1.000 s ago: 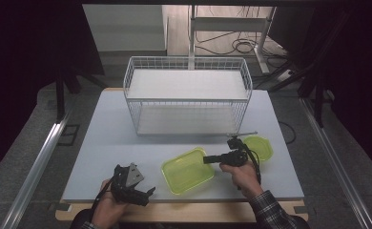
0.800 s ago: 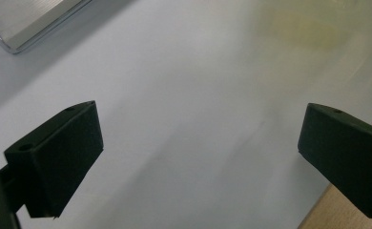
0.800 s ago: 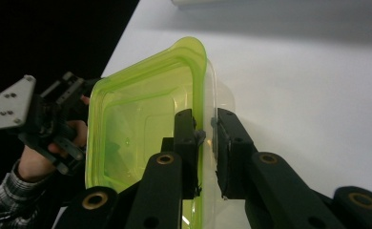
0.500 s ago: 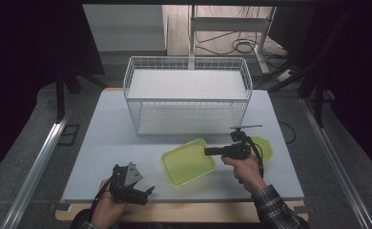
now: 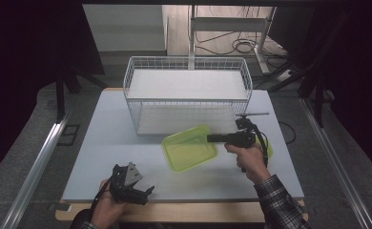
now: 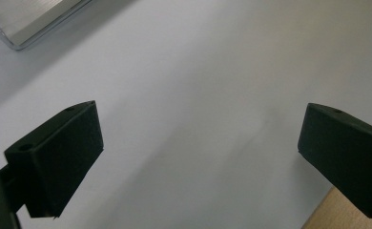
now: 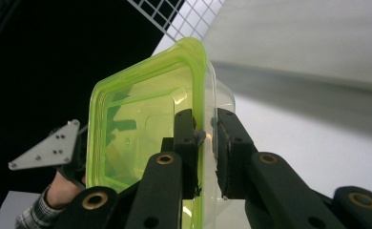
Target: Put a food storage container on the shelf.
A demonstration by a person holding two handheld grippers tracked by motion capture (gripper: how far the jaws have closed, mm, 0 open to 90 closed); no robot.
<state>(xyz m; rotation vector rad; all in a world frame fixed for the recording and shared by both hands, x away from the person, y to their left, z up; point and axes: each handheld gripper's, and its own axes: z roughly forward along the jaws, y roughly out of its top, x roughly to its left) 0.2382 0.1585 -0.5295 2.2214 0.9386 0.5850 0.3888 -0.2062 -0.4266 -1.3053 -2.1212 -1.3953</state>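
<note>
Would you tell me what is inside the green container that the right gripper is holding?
The green container, clamped at its rim by the right gripper, looks empty: its clear walls show nothing within. The corner behind the jaws is covered.

Left gripper (image 5: 148, 191): black body, grey three-cornered plate on top, black cable trailing from its rear. In the left gripper view its two fingers (image 6: 62, 157) are black wedge-shaped blocks with flat matte pads, each with a small round hole near the top edge.

Right gripper (image 7: 205, 138): black throughout; a thin grey rod sticks out sideways near its top in the high view. Linkage arms black, with brass-coloured ringed pivots at the joints; pad blocks rectangular, with small screw heads.

Right hand (image 5: 248, 160): dark plaid sleeve, fine light checks, buttoned-style cuff at the wrist. Left hand (image 5: 105, 210): similar plaid cuff.
</note>
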